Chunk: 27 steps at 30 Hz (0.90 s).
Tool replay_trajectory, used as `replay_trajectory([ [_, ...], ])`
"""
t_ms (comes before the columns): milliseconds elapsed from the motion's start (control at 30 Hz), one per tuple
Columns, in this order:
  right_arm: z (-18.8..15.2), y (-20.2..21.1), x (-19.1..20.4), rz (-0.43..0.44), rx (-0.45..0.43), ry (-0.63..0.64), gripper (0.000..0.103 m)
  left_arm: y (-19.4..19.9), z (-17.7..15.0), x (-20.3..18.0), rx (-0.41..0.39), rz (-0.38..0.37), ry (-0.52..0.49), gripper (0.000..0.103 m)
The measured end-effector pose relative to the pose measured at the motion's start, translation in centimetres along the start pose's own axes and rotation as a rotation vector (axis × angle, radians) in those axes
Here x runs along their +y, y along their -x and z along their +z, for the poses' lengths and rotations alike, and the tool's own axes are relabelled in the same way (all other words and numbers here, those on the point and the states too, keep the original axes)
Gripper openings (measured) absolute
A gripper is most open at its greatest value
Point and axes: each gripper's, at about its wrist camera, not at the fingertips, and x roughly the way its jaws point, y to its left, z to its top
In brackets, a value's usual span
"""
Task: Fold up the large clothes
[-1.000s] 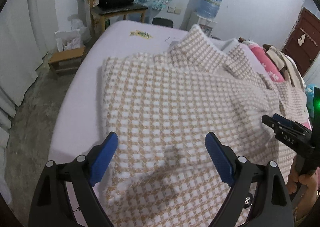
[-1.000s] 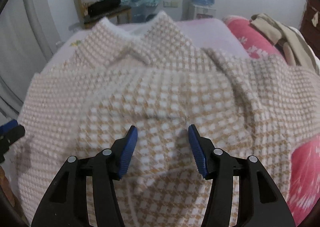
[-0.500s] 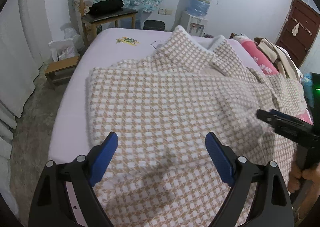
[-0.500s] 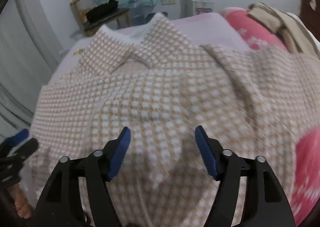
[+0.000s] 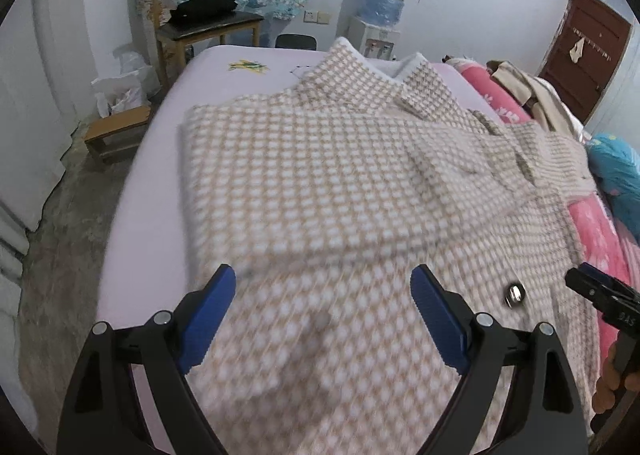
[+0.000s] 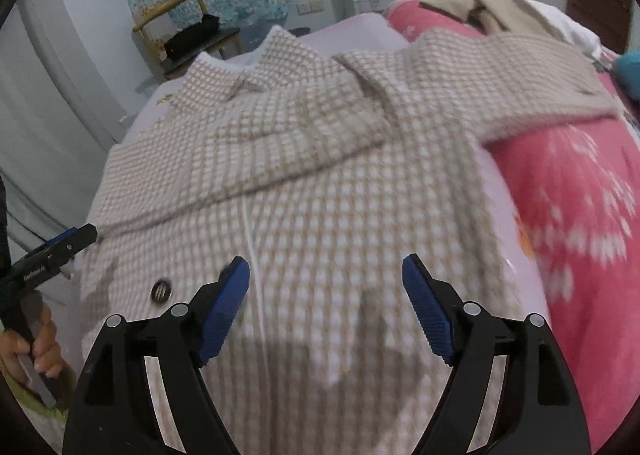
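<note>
A large tan-and-white checked coat (image 5: 320,183) lies spread on the lilac bed (image 5: 160,159), collar at the far end. One sleeve is folded across its chest (image 6: 288,151); the other sleeve (image 6: 520,71) lies over the pink quilt. My left gripper (image 5: 323,307) is open and empty above the coat's lower part. My right gripper (image 6: 326,295) is open and empty above the coat's front, near a dark button (image 6: 160,290). Each gripper shows at the edge of the other's view.
A pink floral quilt (image 6: 568,215) and a pile of clothes (image 5: 524,87) lie along the bed's right side. A wooden chair (image 5: 200,15), a low stool (image 5: 116,131) and a water dispenser (image 5: 380,15) stand beyond the bed. Bare floor lies left.
Both grippers have drawn back toward the coat's hem, so more of the coat shows. The right gripper's jaws have opened wider. The folded sleeve stays across the chest.
</note>
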Motion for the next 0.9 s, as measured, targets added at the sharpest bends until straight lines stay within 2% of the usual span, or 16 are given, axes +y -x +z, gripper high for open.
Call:
replay_trajectory([
  [167,-3.7,5.0,-2.8,-0.023,-0.051,-0.009,0.076,4.7,-4.2,2.1,-0.014,0.007,0.003,0.087],
  [400,-8.4,7.5,-5.7,-0.045,-0.003,-0.059,0.076,8.7,-11.6,3.7,0.060,-0.057,0.037,0.087],
  [500,-10.3,8.2,-6.9,-0.014,0.016,-0.111,0.076,9.2,-14.6,3.7,0.106,-0.093,0.074,0.079],
  [700,-12.8,8.7,-7.8,0.018,0.057,-0.164,0.075,8.9,-19.2,3.6,0.204,-0.174,0.169,0.053],
  [900,-14.7,8.4,-8.2,-0.012,0.099,-0.164,0.064,9.3,-21.0,3.0,0.230,-0.220,0.187,0.047],
])
